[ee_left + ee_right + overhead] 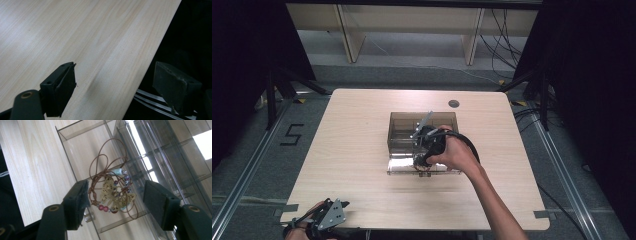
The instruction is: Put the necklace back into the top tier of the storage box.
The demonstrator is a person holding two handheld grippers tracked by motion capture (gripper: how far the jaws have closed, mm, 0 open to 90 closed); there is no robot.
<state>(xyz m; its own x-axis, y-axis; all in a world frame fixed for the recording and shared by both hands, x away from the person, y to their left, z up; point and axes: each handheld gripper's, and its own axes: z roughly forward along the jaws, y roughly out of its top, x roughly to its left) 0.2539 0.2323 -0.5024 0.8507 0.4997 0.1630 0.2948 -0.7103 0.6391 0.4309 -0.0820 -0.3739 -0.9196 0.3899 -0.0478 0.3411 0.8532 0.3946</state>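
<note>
A clear box (pixel 422 131) sat near the middle of the surface (pixel 352 165), a little toward the far side. Its lid (pixel 402 167) lay flat on the surface just in front of the box, on the person's side. A bracelet (pixel 112 192) lay in a compartment, between the spread jaws of the right hand-held gripper (pixel 116 200), which hung over the lid and the box's near edge. The left hand-held gripper (pixel 326 219) was well apart from the box, at the near left corner of the surface, with one jaw over the surface and the other past its edge. A small round cap (pixel 453 103) sat in the surface behind the box, to the right.
</note>
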